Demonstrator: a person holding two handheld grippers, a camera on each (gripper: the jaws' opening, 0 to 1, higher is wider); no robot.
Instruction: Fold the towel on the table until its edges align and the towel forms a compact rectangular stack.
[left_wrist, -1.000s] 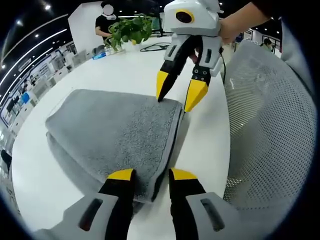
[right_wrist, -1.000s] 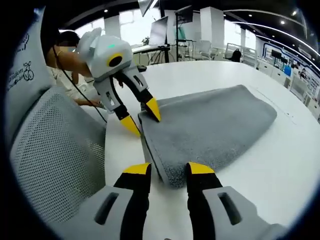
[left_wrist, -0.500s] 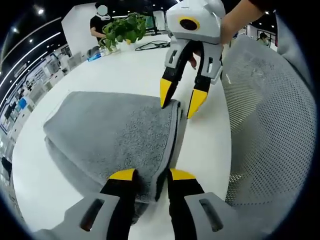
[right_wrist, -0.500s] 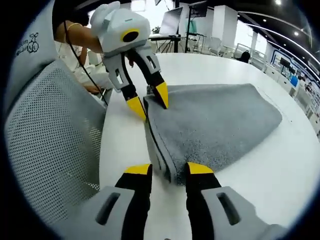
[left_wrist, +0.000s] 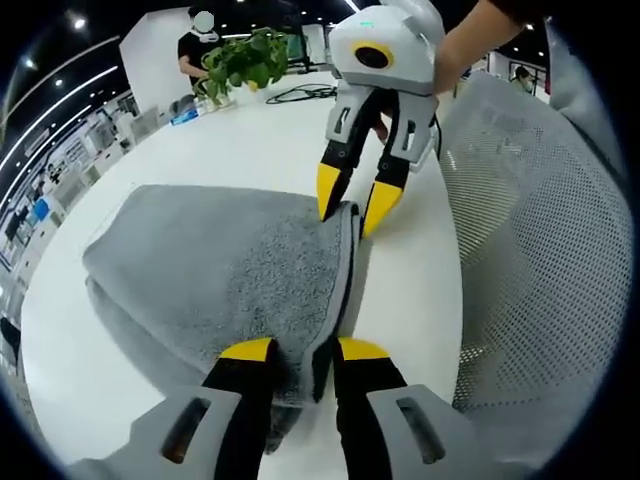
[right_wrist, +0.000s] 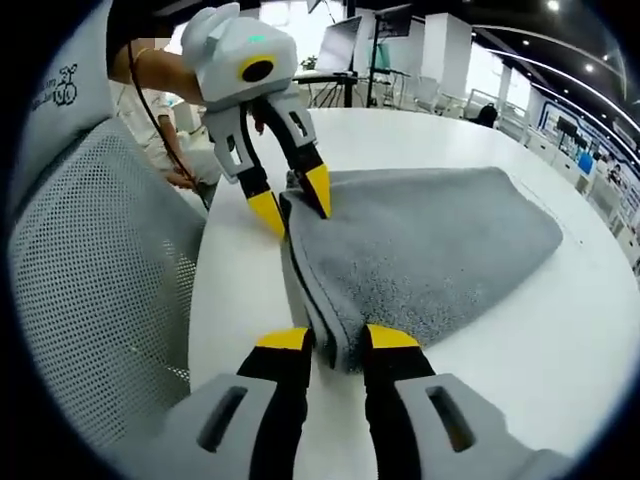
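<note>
A grey towel (left_wrist: 215, 270) lies folded on a white table (left_wrist: 250, 140); it sits near the table's edge, beside a grey mesh chair (left_wrist: 530, 250). In the left gripper view, going left to right, a green plant (left_wrist: 245, 60) stands far off at about 11 o'clock; the towel spreads over the middle; the left gripper (left_wrist: 300, 352) comes up from 6 o'clock, and its two yellow tips pinch the near corner of the towel's folded edge; up at 12 o'clock the right gripper (left_wrist: 350, 203) has its tips closed on the far corner of the same edge.

In the right gripper view, the chair is at 9 o'clock; the left gripper (right_wrist: 292, 202) at 11 o'clock bites one corner; the right gripper (right_wrist: 338, 340) at 6 o'clock squeezes the other corner; the towel (right_wrist: 430, 250) runs off toward 3 o'clock.
</note>
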